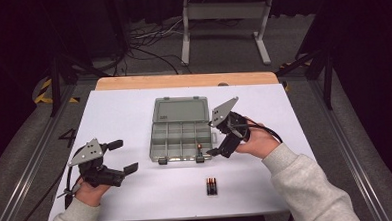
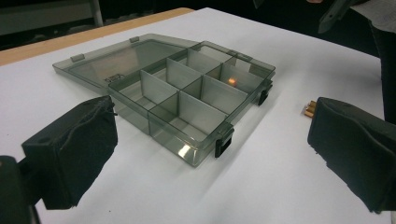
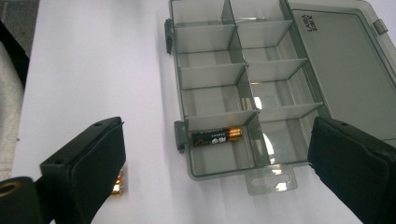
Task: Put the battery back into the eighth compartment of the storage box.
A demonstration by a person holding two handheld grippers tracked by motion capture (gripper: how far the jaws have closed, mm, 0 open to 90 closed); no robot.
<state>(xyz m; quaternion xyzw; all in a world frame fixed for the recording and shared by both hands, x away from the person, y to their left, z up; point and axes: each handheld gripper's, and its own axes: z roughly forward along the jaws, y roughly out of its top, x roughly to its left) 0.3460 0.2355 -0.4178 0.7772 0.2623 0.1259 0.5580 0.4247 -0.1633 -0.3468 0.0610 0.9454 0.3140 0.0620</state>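
Left gripper (image 1: 120, 156): jaws spread wide with nothing between them; it rests low over the white table at about 8 o'clock from the box, held by the left hand (image 1: 90, 190).
Left gripper's own view: its two black padded jaws stand well apart at either side, and the box lies ahead of them in the gap.
Right gripper (image 1: 214, 138): jaws wide open and holding nothing, poised just beside the box at its 3 o'clock edge, gripped by the right hand (image 1: 258, 143).
Right gripper's own view: the jaws frame the near end of the box, one over bare table and one over the box's far row.
Box (image 1: 180, 128): a grey see-through plastic organizer with dividers, lid (image 1: 179, 110) folded flat open toward 12 o'clock, two dark latches on the 6 o'clock side.
Battery in box (image 3: 217, 136): one black and gold battery lies flat in the corner compartment nearest the right gripper.
Loose batteries (image 1: 211, 186): a small cluster lies on the table at about 5 o'clock from the box, apart from it.
Table (image 1: 134, 108): white top with a wooden strip along the far edge.
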